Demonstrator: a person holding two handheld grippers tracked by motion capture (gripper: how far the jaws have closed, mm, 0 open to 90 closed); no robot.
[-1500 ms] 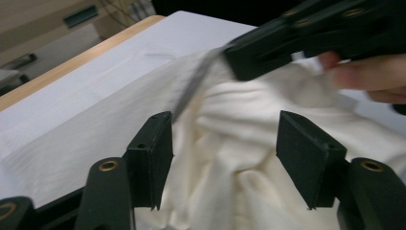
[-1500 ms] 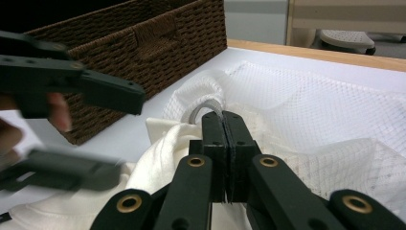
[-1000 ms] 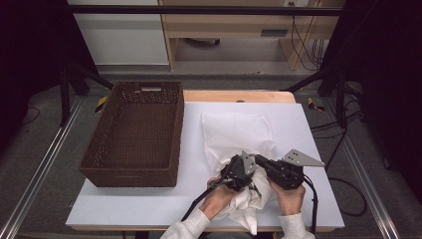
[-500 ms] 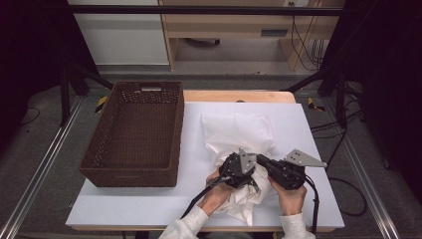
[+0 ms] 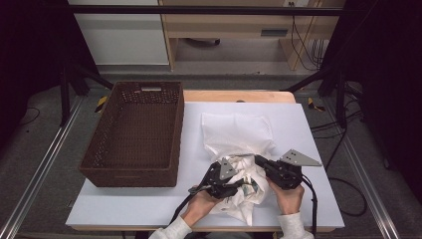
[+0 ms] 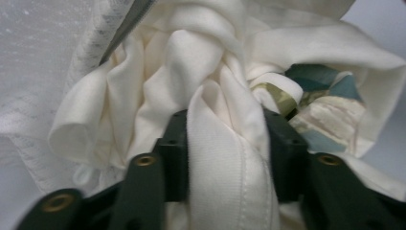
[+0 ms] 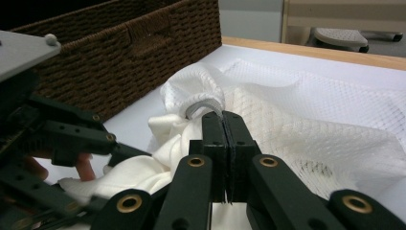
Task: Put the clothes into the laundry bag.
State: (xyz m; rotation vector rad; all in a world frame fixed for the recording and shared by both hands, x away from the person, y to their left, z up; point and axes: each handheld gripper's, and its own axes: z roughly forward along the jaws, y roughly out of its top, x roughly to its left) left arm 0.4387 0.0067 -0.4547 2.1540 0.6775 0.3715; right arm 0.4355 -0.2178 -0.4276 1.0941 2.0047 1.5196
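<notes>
On my white counter (image 5: 149, 204), beside the brown basket (image 5: 134, 134), the cream garment (image 6: 191, 72) bunches at the mesh bag's (image 5: 239, 132) mouth. My left gripper (image 6: 225, 143), jaws just closing, clamps a garment fold; my right gripper (image 7: 223, 129) pinches the bag's rim, jaws closed.

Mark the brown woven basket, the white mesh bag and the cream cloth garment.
brown woven basket (image 5: 130, 177): high view, near outer wall.
white mesh bag (image 5: 236, 130): high view, middle of its flat netting.
cream cloth garment (image 6: 225, 158): left gripper view, bunched fold between the jaws.
</notes>
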